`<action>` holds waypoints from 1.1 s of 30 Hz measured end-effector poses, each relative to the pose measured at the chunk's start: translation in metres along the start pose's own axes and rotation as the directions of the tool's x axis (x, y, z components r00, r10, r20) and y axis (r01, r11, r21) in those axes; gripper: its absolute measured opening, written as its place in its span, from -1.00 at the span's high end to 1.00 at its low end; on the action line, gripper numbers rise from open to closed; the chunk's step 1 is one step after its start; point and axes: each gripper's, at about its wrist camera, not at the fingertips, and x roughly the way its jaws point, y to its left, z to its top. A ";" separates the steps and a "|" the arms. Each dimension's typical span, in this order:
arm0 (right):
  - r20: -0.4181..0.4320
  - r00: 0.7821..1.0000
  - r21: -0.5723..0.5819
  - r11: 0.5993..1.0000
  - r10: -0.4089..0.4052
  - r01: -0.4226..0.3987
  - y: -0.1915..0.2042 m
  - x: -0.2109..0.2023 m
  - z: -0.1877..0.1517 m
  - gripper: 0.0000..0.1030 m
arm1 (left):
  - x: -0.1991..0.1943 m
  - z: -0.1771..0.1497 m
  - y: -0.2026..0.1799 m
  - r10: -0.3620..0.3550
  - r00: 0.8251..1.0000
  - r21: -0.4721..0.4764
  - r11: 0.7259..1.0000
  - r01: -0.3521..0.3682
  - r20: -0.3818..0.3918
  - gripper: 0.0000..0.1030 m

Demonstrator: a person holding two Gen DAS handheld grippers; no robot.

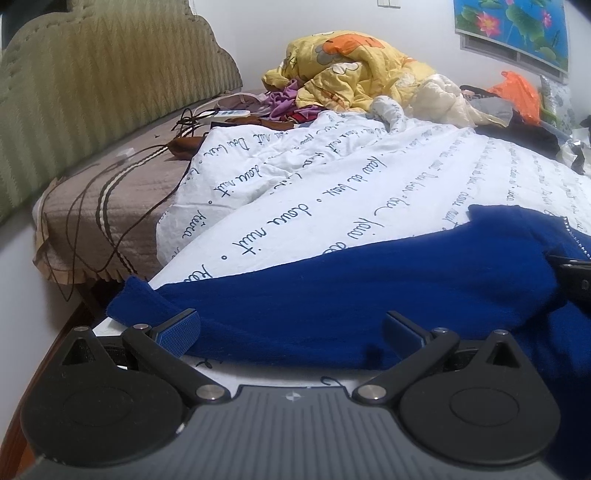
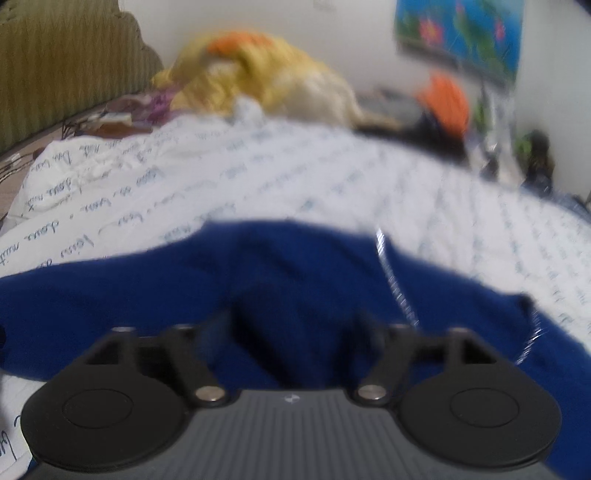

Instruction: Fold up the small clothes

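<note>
While the blue garment (image 1: 351, 295) is lying spread across the near part of the white quilt printed with dark handwriting (image 1: 332, 177), the left hand-held gripper (image 1: 291, 332) is hovering at its near edge with its jaws standing wide apart. Its blue-padded fingers (image 1: 181, 332) are sitting at either side of the cloth's hem, and neither pad is pressing on it. From the left wrist view, the black tip of the right hand-held gripper (image 1: 570, 275) is showing at the right edge, resting against the garment's raised fold.

Seen through the right wrist camera, which is blurred, the right hand-held gripper (image 2: 293, 325) is also standing wide, its fingers apart over the blue garment (image 2: 295, 280). Dark folds of cloth are lying between the fingers, though the pads are not clamping them. A line of small shiny stones (image 2: 395, 280) is running along one seam of the garment.

Beyond the quilt, a crumpled yellow blanket (image 1: 354, 70) is sitting piled near the wall, with an orange bag (image 1: 517, 92) to its right and a lotus picture (image 1: 513, 26) hanging above. A green padded headboard (image 1: 92, 81) is rising at the left, and dark cables (image 1: 122, 206) are trailing over the brown bedspread (image 1: 110, 206) beside a white power strip (image 1: 229, 114).
</note>
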 end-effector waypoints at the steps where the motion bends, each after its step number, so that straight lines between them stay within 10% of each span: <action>1: -0.008 1.000 -0.024 1.000 -0.003 0.002 0.003 0.000 0.000 -0.51 | 0.000 0.000 0.001 0.003 1.000 -0.003 1.000 -0.003 -0.002 -1.00; 11: 0.048 0.999 -0.087 0.996 0.003 0.001 0.014 -0.029 -0.001 -0.51 | 0.006 0.002 0.071 -0.005 0.996 -0.205 0.979 -0.013 -0.089 -1.00; 17: 0.076 0.991 -0.152 0.984 0.106 -0.093 0.035 -0.046 0.000 -0.51 | 0.024 0.005 0.136 -0.148 0.975 -0.540 0.841 0.036 -0.164 -0.98; 23: 0.069 0.990 -0.207 0.972 0.126 -0.110 0.053 -0.048 -0.007 -0.51 | 0.030 0.011 0.146 -0.211 0.965 -0.614 0.786 0.072 -0.158 -0.87; 29: 0.064 0.991 -0.180 0.978 0.116 -0.103 0.039 -0.054 -0.010 -0.51 | 0.040 0.018 0.155 -0.285 0.946 -0.704 0.704 0.097 -0.154 -0.34; 33: 0.071 0.992 -0.127 0.988 0.101 -0.092 0.018 -0.062 -0.013 -0.51 | 0.051 0.017 0.161 -0.348 0.919 -0.756 0.648 0.094 -0.184 0.80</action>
